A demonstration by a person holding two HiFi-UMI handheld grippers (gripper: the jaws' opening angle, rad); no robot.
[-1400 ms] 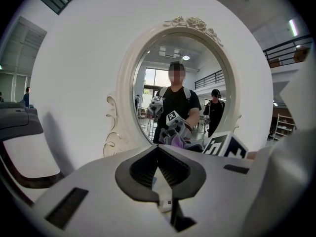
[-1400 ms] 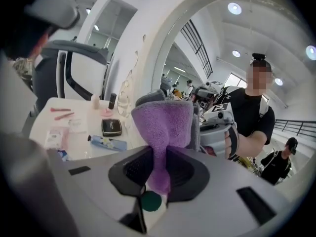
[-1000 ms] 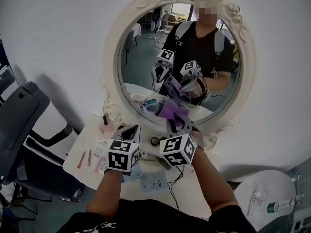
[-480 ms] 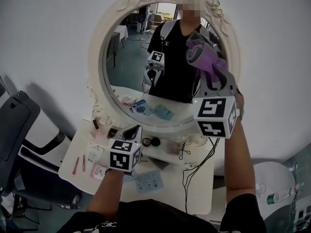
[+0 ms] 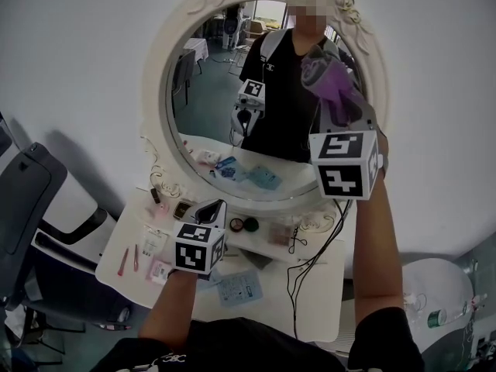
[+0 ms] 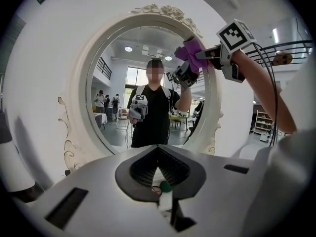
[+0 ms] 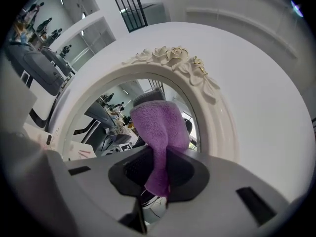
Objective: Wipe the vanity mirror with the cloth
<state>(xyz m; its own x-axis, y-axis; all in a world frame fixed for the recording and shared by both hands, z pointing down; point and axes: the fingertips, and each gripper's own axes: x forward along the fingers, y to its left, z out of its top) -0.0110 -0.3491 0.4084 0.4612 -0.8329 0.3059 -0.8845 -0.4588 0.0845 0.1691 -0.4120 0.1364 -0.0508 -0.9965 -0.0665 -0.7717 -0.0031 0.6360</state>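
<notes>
— White wall (image 5: pixel 70 60) fills the background, with the vanity mirror (image 5: pixel 209 107) rising behind the desk (image 5: pixel 318 308); where is your cloth?

— Your right tongs (image 7: pixel 159 174) are pinching the purple cloth (image 7: pixel 158 127); its loose end bulges out past the tips; you hold it up at about 2 o'clock on the glass, close to the ornate white frame (image 5: pixel 380 68); in the left gripper view the cloth meets its own reflection, so it looks pressed to the glass.

— And your other hand?

— Your left tongs (image 6: pixel 158 169) are pressed together, empty; they sit low, at about 6 o'clock under the mirror, above the desk and well apart from the cloth.

— What lies on the desk?

— Small cosmetics (image 5: pixel 132 258) at 9 o'clock from your left tongs; two round compacts (image 5: pixel 244 225) at about 1 o'clock from them, just below the frame; a black cable (image 5: pixel 298 273) trails across at 3 o'clock; a dark chair (image 5: pixel 31 192) stands off the desk's left end.
</notes>
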